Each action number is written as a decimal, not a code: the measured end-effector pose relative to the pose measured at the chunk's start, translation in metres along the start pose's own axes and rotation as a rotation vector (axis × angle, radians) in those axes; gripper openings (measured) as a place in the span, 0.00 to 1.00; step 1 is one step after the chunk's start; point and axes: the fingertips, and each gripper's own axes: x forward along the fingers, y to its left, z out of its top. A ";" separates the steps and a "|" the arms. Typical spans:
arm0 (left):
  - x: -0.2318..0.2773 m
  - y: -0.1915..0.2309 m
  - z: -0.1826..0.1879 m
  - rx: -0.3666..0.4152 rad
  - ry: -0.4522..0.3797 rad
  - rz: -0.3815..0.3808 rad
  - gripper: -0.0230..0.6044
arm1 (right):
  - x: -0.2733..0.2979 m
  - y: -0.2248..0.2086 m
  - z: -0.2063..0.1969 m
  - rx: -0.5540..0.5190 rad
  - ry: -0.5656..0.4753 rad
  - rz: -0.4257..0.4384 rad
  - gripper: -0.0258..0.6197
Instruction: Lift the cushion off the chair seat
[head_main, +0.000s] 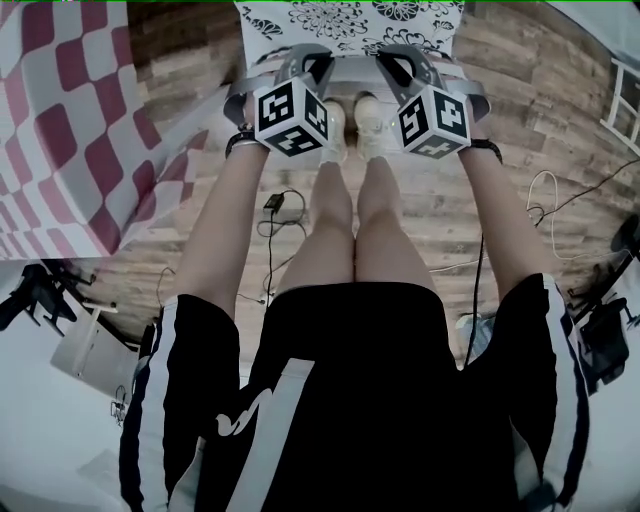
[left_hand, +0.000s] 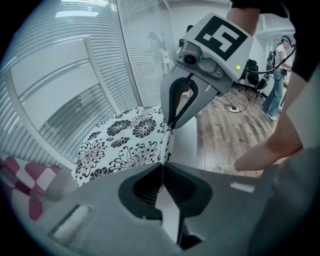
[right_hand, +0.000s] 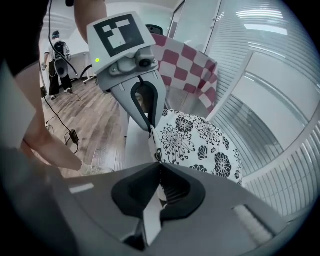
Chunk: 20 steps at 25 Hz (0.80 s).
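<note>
soft floral-print cushion (left_hand: 125, 145), left gripper (left_hand: 162, 169) and right gripper (right_hand: 159, 166) both pinched on its thin edge

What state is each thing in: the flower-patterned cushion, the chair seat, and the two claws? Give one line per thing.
cushion: near edge pinched by both claws and held up; far part not clearly off the seat.
chair seat: pale surface bare beside the raised edge.
left claw: shut on the cushion's edge.
right claw: shut on the cushion's edge.
</note>
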 end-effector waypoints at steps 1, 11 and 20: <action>-0.003 0.002 0.003 0.002 -0.001 0.005 0.06 | -0.003 -0.003 0.002 0.003 -0.003 -0.005 0.05; -0.033 0.028 0.036 0.012 -0.033 0.087 0.06 | -0.039 -0.028 0.019 0.008 -0.028 -0.085 0.05; -0.065 0.042 0.064 0.025 -0.053 0.163 0.06 | -0.073 -0.055 0.038 -0.003 -0.053 -0.186 0.05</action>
